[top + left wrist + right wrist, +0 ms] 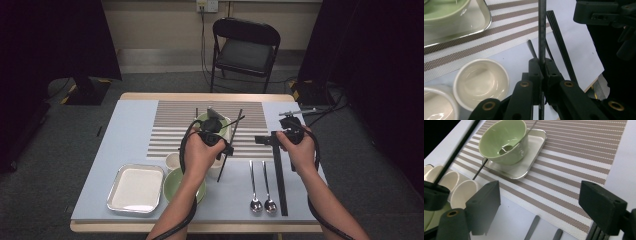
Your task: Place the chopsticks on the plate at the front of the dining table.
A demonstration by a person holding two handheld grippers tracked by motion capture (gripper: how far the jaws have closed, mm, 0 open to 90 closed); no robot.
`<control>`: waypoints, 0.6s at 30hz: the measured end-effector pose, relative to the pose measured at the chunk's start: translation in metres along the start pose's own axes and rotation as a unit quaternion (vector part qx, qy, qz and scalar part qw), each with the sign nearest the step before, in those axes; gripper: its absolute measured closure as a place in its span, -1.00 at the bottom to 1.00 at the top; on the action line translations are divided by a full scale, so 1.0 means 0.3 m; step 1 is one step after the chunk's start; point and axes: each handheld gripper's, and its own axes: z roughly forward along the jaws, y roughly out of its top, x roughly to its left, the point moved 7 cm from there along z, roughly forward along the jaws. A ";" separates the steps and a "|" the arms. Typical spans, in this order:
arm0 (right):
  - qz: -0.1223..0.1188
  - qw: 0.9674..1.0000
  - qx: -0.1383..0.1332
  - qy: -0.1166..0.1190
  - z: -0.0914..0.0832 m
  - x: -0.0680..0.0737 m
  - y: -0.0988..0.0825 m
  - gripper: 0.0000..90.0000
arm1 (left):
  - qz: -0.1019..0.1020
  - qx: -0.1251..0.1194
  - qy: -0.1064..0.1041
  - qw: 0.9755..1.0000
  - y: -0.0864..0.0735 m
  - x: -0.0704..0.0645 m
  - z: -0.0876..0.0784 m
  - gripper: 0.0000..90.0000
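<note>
Left gripper [541,65]: jaws pressed together, pinching 1 thin black chopstick [542,32] that runs straight up between the pads. In the high view the same gripper [212,132] sits over the near edge of the striped placemat [170,125], with the chopstick slanting from near the green bowl down towards the table's near side.

Right gripper [541,202]: jaws spread wide, nothing between the pads. In the high view it [287,131] hangs at the placemat's right edge, above the black bundle of chopsticks [280,175] lying lengthwise on the table [125,120].

Outward from the left gripper: 2 white cups [481,82] just beside it on the bare table. Past them, a green bowl [504,141] stands in a metal tray [534,152] on the placemat, with a thin utensil leaning in the bowl; can't tell what kind.

Near edge, high view: 2 spoons [262,192] side by side, bowls towards the person, just left of the black bundle. A 2nd metal tray [136,189], empty, at the near left, with a 2nd green bowl [175,186] just beside it, partly under the left forearm.
</note>
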 end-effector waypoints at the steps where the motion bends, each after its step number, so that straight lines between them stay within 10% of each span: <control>1: 0.000 1.000 0.002 -0.002 0.001 -0.005 -0.005 -0.63 | -0.003 -0.005 -0.002 1.000 0.002 0.001 -0.003 0.91; 18: 0.003 1.000 0.013 -0.012 0.016 -0.049 -0.060 -0.64 | -0.004 -0.018 0.006 1.000 -0.002 0.056 -0.067 0.91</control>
